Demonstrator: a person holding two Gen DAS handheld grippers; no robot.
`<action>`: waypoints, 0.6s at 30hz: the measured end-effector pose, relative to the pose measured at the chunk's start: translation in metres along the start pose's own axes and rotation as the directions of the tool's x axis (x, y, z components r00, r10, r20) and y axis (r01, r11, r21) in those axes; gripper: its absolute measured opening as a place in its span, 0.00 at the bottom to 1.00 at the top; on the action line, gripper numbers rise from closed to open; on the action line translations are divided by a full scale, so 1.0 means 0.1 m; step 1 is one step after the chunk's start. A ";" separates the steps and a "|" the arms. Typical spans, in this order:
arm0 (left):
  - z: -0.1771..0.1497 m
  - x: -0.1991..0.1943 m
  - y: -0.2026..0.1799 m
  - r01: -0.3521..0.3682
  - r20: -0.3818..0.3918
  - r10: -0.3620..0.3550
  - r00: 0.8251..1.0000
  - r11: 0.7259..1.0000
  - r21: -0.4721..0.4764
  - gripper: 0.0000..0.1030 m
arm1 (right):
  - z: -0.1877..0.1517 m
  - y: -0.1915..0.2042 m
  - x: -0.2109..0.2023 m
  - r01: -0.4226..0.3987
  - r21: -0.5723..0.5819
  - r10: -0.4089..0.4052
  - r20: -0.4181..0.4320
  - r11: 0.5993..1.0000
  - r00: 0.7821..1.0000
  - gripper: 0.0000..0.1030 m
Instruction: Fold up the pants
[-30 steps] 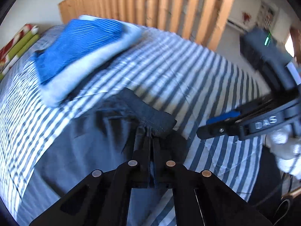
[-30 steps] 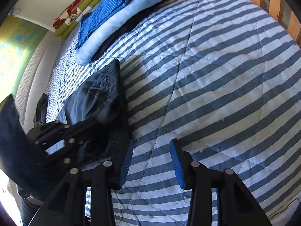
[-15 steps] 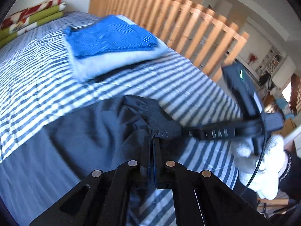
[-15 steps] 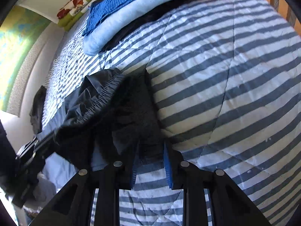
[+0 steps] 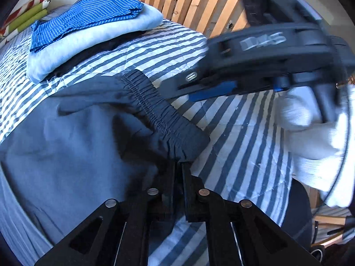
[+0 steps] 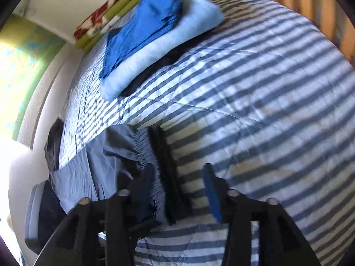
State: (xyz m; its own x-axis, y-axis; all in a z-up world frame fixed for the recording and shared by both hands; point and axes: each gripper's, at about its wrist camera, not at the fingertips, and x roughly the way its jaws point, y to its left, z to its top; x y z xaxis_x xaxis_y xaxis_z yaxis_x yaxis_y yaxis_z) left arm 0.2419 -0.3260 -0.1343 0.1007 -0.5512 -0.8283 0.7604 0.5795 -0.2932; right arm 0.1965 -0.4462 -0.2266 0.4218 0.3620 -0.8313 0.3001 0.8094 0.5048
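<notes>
1. Left wrist view: the left gripper [image 5: 178, 168] has its jaws nearly together, just starting to part, pinching the waistband corner of the pants [image 5: 73, 155] spread on the bed [image 5: 233, 133]. The right gripper [image 5: 199, 90] hovers above the waistband.
2. Right wrist view: the right gripper [image 6: 177, 190] has just spread its jaws, released, astride the waistband of the pants [image 6: 115, 155].

We see a bed under a blue-and-white striped quilt [image 5: 233, 133], a slatted wooden bed frame [image 5: 188, 2] behind it — pale wall [image 6: 66, 2], strong sunlight at left.
</notes>
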 end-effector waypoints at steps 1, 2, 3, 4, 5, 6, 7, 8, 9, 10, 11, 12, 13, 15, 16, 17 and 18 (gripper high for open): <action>-0.01 -0.08 0.00 0.010 0.007 -0.010 1.000 1.000 -0.009 0.17 | 0.01 0.04 0.05 0.004 -0.012 -0.004 -0.007 1.000 1.000 0.45; -0.02 -0.16 0.01 0.022 0.019 -0.022 1.000 1.000 -0.017 0.22 | 0.02 0.08 0.09 0.028 -0.022 -0.028 -0.001 0.999 1.000 0.45; -0.04 -0.26 0.02 0.032 0.031 -0.032 0.999 0.999 -0.018 0.25 | 0.05 0.11 0.10 0.061 -0.037 -0.060 0.016 0.997 0.998 0.45; -0.06 -0.38 0.04 0.023 0.047 -0.022 0.999 1.000 -0.014 0.30 | 0.08 0.14 0.10 0.065 -0.052 -0.063 0.032 0.997 0.997 0.45; -0.09 -0.49 0.07 -0.004 0.059 0.004 0.998 1.000 -0.011 0.32 | 0.10 0.18 0.12 0.059 -0.064 -0.057 0.036 0.996 0.998 0.44; -0.11 -0.59 0.12 -0.030 0.069 0.031 0.997 0.999 -0.012 0.33 | 0.15 0.22 0.15 0.055 -0.079 -0.053 0.034 0.995 0.998 0.30; -0.16 -0.74 0.22 -0.071 0.079 0.073 0.994 0.997 -0.027 0.33 | 0.19 0.26 0.18 0.068 -0.095 -0.065 0.032 0.993 0.997 0.20; -0.20 -0.86 0.32 -0.094 0.087 0.099 0.991 0.994 -0.050 0.33 | 0.23 0.31 0.22 0.074 -0.125 -0.072 0.022 0.989 0.997 0.08; -0.25 -0.94 0.40 -0.108 0.092 0.114 0.989 0.992 -0.068 0.33 | 0.24 0.37 0.25 0.078 -0.153 -0.075 0.026 0.985 0.997 0.05; -0.33 -1.05 0.50 -0.134 0.094 0.143 0.985 0.986 -0.100 0.34 | 0.27 0.44 0.30 0.113 -0.192 -0.108 0.037 0.975 0.993 0.05; -0.45 -1.16 0.64 -0.173 0.088 0.187 0.978 0.974 -0.145 0.35 | 0.30 0.47 0.35 0.151 -0.218 -0.146 0.038 0.964 0.989 0.05; -0.50 -1.20 0.69 -0.187 0.080 0.202 0.976 0.969 -0.163 0.35 | 0.32 0.49 0.41 0.170 -0.233 -0.167 0.032 0.957 0.985 0.06; -0.59 -1.26 0.76 -0.202 0.062 0.217 0.974 0.960 -0.193 0.35 | 0.34 0.49 0.41 0.167 -0.228 -0.165 0.030 0.959 0.986 0.06; -0.68 -1.34 0.81 -0.201 0.054 0.217 0.975 0.956 -0.211 0.35 | 0.39 0.43 0.31 0.119 -0.175 -0.118 0.016 0.977 0.993 0.10; -0.69 -1.35 0.73 -0.200 0.059 0.215 0.975 0.962 -0.188 0.35 | 0.38 0.38 0.22 0.084 -0.138 -0.083 0.014 0.987 0.996 0.15; -0.67 -1.34 0.64 -0.206 0.072 0.219 0.973 0.966 -0.159 0.35 | 0.35 0.32 0.13 0.062 -0.114 -0.060 0.020 0.992 0.998 0.27; -0.64 -1.33 0.55 -0.207 0.087 0.219 0.972 0.971 -0.122 0.35 | 0.28 0.26 0.01 0.047 -0.092 -0.044 0.034 0.995 0.998 0.32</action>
State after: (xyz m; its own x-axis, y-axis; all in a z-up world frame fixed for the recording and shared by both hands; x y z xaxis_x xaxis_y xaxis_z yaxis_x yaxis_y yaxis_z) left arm 0.2291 -0.1825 -0.0704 0.3203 -0.4613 -0.8274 0.6387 0.7502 -0.1710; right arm 0.2289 -0.4376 -0.2080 0.4372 0.3101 -0.8442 0.2399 0.8645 0.4417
